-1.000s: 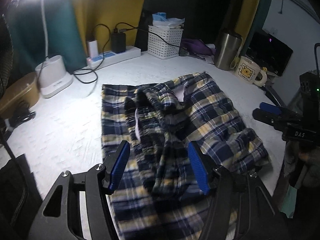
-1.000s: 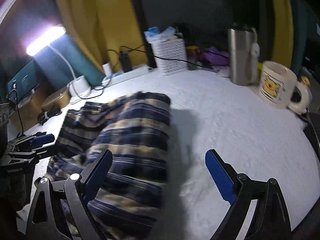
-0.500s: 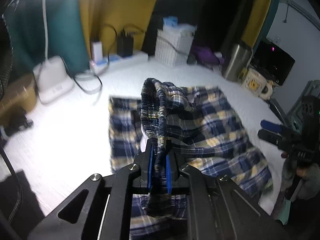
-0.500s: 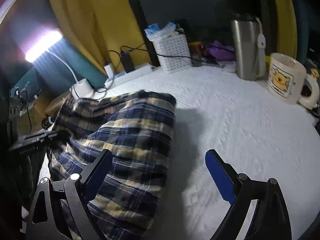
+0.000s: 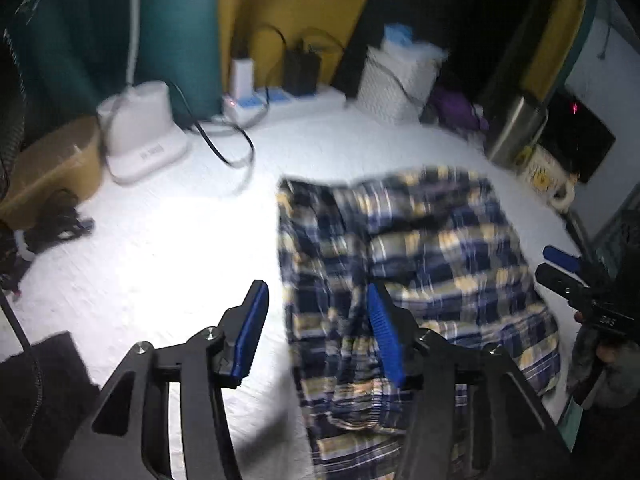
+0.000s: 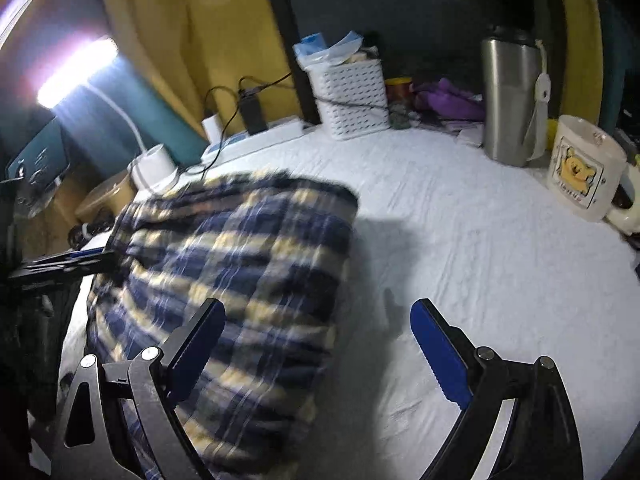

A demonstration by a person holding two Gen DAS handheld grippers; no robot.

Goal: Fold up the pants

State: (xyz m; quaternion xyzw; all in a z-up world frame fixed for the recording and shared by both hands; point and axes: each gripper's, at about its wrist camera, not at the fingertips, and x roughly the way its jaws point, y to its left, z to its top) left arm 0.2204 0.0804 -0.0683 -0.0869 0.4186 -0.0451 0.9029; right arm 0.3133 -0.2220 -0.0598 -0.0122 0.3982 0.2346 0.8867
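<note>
Both tools (image 5: 316, 332) (image 6: 320, 352) gape empty over plaid pants (image 5: 400, 264) lying lengthwise away from them.

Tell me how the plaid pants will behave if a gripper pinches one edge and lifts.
The plaid pants will probably flop and drape: they lie in soft rumpled folds on the white table cover, holding no shape. They look like thin woven cloth, so likely light. The layers may slide apart, since the folded stack sits loose and uneven.

A white textured tabletop (image 6: 480, 248) carries blue-and-yellow plaid fabric pants (image 5: 420, 264), a white perforated plastic basket (image 6: 352, 96), a steel tumbler (image 6: 510, 100) and a cream bear-printed mug (image 6: 580, 172).
</note>
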